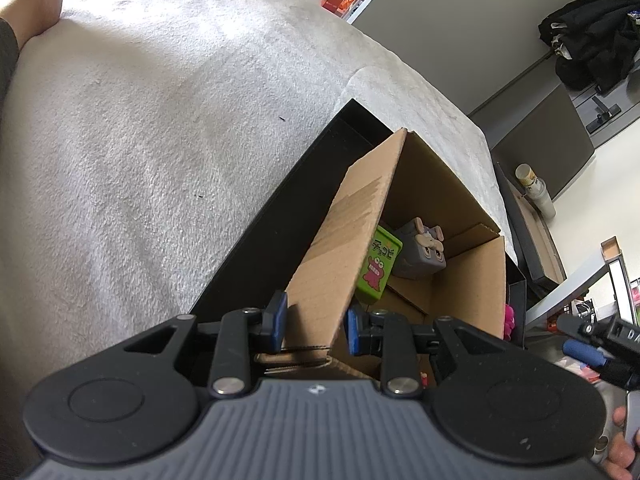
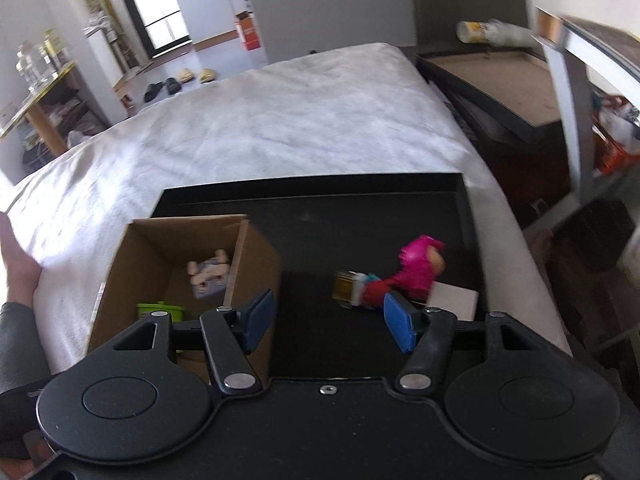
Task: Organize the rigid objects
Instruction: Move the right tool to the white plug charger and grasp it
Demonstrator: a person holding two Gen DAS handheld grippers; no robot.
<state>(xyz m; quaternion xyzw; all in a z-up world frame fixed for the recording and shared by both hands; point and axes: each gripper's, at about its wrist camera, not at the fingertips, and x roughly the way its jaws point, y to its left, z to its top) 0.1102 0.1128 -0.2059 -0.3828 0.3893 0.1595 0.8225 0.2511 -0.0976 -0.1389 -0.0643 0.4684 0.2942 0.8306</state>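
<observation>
Rigid objects split in two groups on a black tray [image 2: 360, 200], itself laid on a white blanket [image 2: 280, 120]. Cardboard box [image 2: 256, 264] standing at the tray's left edge, already holding a green box [image 1: 378, 268] and a grey cube toy [image 1: 424, 252] side by side on its floor. Still loose toward the tray's right edge: a pink toy [image 2: 416, 268], touching or overlapping a small red, blue and gold toy [image 2: 360, 292], with a white flat piece [image 2: 456, 300] just beside them. Left gripper [image 1: 316, 326] clamped on the box's near wall, steadying it. Right gripper [image 2: 328, 320] parted and empty, hovering over bare tray between box and loose toys, pointing down toward them. Likely next: reaching for one of the loose toys. Risks from here: catching two toys at once, since pink and small ones lie against each other; nudging one off the right edge with a spread finger; a rounded pink body slipping from flat pads; tugging the thin cardboard wall and tipping the box if the left hand shifts.
</observation>
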